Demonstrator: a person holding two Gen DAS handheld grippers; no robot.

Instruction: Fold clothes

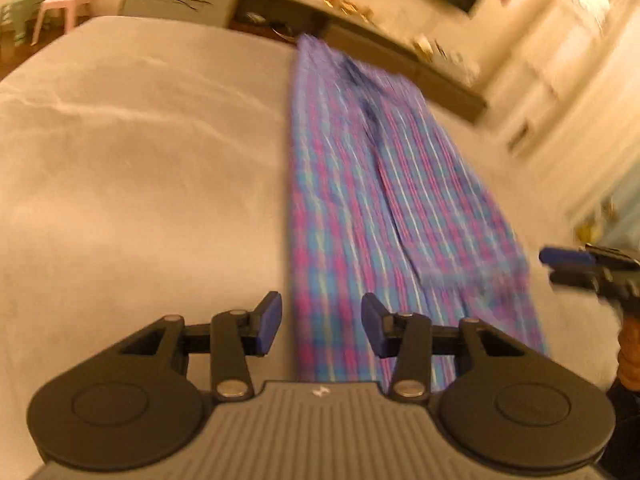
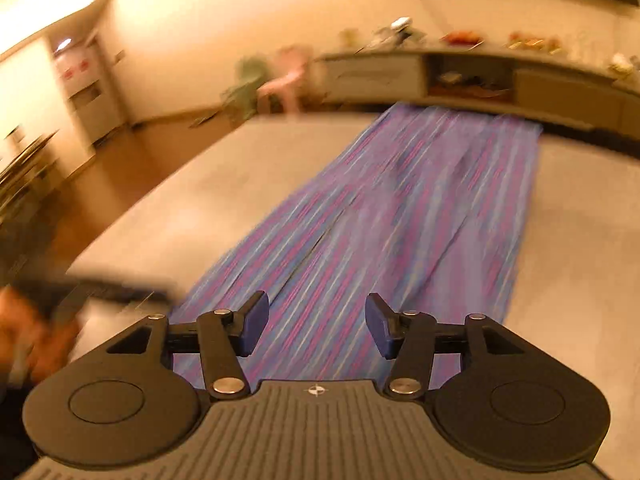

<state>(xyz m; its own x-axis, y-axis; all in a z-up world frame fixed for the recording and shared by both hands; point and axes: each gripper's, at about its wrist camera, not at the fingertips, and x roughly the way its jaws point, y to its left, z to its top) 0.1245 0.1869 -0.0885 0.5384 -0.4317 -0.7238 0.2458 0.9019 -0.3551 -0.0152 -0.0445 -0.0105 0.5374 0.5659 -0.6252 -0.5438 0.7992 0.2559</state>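
Jaws of left gripper (image 1: 322, 322) and right gripper (image 2: 318, 324) stand open w/ nothing held, above plaid cloth (image 1: 360, 200).

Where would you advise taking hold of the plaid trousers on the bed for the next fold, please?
Probably at the near end of the plaid trousers, one corner per gripper, coming from the near side. They lie flat and lengthwise away from both cameras on the bed, so that edge is closest and liftable toward the far end.

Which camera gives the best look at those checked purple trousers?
The left wrist view: the plaid trousers are sharper there, so the check pattern reads. The right wrist view shows their whole length, but smeared by blur.
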